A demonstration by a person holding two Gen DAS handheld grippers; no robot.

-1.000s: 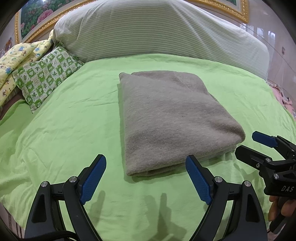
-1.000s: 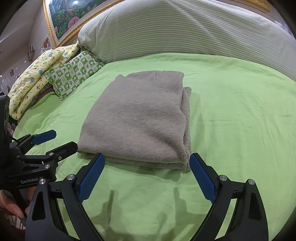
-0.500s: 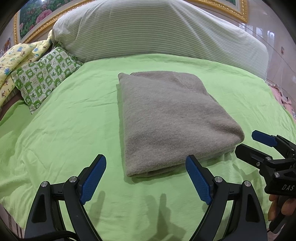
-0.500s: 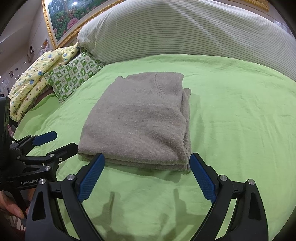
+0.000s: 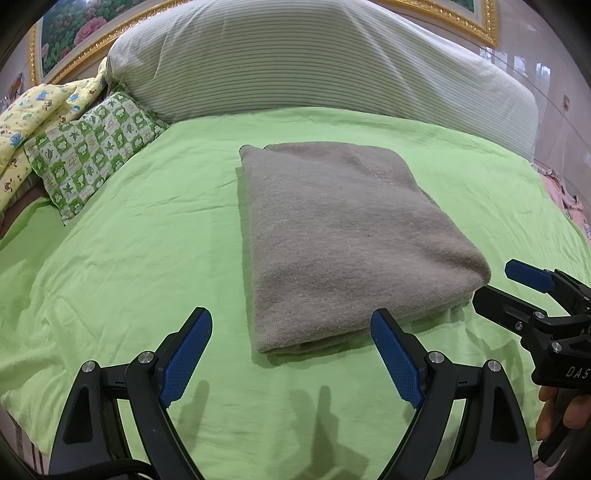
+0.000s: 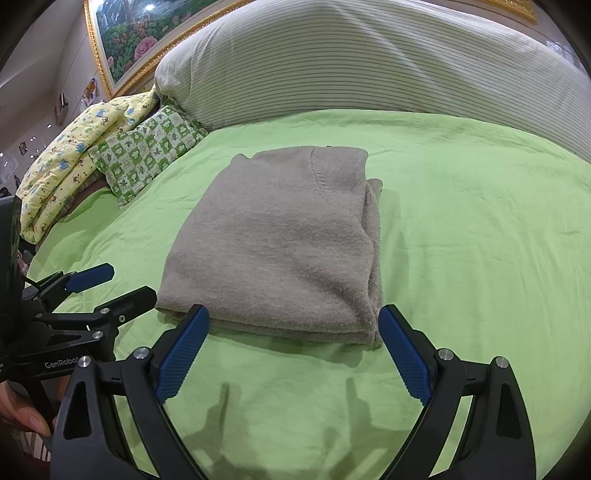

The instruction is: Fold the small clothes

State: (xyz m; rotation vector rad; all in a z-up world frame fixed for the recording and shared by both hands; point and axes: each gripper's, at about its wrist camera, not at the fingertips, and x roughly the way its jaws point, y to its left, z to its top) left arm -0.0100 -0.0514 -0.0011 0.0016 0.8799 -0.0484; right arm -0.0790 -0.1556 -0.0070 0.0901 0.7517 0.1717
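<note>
Nearest the left wrist camera, the left gripper (image 5: 291, 350) hangs just above the green sheet (image 5: 140, 266) with its blue-padded jaws spread wide and nothing between them; its shadow falls on the sheet below. The folded grey garment (image 5: 343, 236) lies flat just beyond the fingertips, its near edge roughly level with them and set toward the right-hand pad, which sits just beside the garment's near right edge; whether pad and cloth touch cannot be told. The left-hand pad stands well clear of the cloth, over bare sheet.

In the right wrist view, the right gripper (image 6: 293, 350) is likewise wide open and empty; the garment (image 6: 280, 247) spans almost the whole gap between its pads, with the near fold just ahead of both tips; the left pad overlaps the near left corner in the picture, the right pad sits just beside the stacked layers at the near right corner. Contact cannot be judged at either.

Each gripper shows in the other's view, at the garment's near corners.

Farther off, a green patterned pillow (image 5: 88, 155) and a yellow printed quilt (image 6: 70, 158) lie at the left of the bed; behind the garment rises a large striped bolster (image 5: 314, 62); above it a gold-framed floral picture (image 6: 129, 33) hangs on the wall.
</note>
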